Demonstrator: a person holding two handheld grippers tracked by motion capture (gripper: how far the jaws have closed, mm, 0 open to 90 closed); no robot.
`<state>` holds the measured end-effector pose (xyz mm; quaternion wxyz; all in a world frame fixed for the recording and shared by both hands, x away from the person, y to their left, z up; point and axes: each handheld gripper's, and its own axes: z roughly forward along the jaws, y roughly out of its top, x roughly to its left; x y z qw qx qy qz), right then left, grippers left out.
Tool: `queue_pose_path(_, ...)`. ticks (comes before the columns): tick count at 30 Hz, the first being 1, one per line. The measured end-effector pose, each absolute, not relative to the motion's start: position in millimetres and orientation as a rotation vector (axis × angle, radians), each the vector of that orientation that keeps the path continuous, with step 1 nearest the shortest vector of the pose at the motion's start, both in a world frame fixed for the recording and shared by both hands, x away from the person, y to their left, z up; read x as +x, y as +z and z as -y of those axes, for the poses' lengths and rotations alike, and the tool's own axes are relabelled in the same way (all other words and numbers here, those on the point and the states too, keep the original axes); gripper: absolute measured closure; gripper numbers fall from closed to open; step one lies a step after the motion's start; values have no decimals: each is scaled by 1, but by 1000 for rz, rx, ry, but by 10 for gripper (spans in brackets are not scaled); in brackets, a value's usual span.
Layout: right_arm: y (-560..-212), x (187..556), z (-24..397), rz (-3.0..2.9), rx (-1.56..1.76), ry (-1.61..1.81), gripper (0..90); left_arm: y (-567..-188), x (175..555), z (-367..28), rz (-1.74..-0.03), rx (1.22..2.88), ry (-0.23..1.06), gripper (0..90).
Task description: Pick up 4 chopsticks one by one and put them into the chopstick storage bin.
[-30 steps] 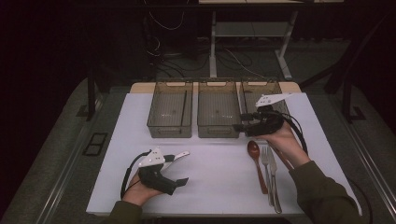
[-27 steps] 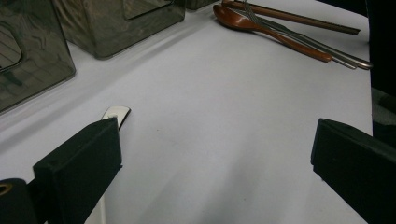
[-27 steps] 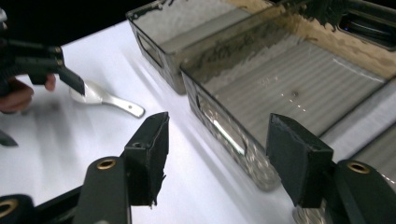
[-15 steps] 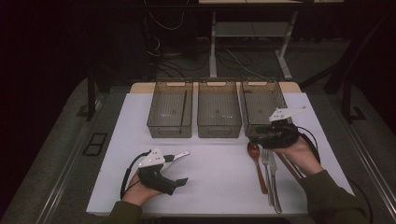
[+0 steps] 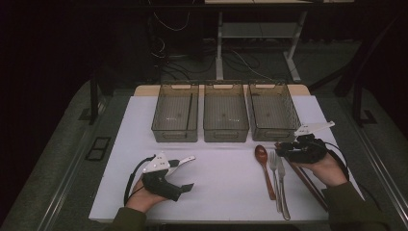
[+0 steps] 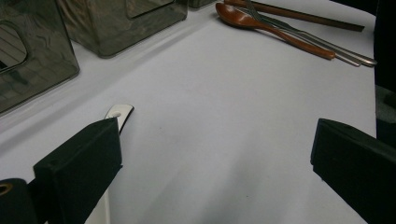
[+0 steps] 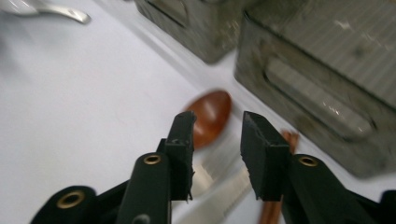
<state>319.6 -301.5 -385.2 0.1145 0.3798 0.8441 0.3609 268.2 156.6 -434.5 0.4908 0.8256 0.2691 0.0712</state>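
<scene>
White table (image 5: 226,192) under three clear bins (image 5: 225,113) in a dim room, cutlery at four o'clock: stiff, light, slippery fork (image 5: 274,166), likely best pinched mid-handle, below right gripper (image 5: 281,148), jaws just narrowing on nothing; left gripper (image 5: 188,172) gaping, empty.

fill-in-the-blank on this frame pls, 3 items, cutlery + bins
1. Behind the cutlery stand ____ clear bins in a row.
2. The brown spoon lies to the ____ of the fork in the high view.
3. The right gripper hovers over the cutlery, its jaws holding ____.

Missing words: three; left; nothing
</scene>
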Motion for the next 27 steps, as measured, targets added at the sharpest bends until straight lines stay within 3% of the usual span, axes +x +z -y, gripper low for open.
queue_pose_path(27, -426, 288, 364, -2479, 1372, 812, 783, -435, 268, -156, -659, 2005, 178, 9)
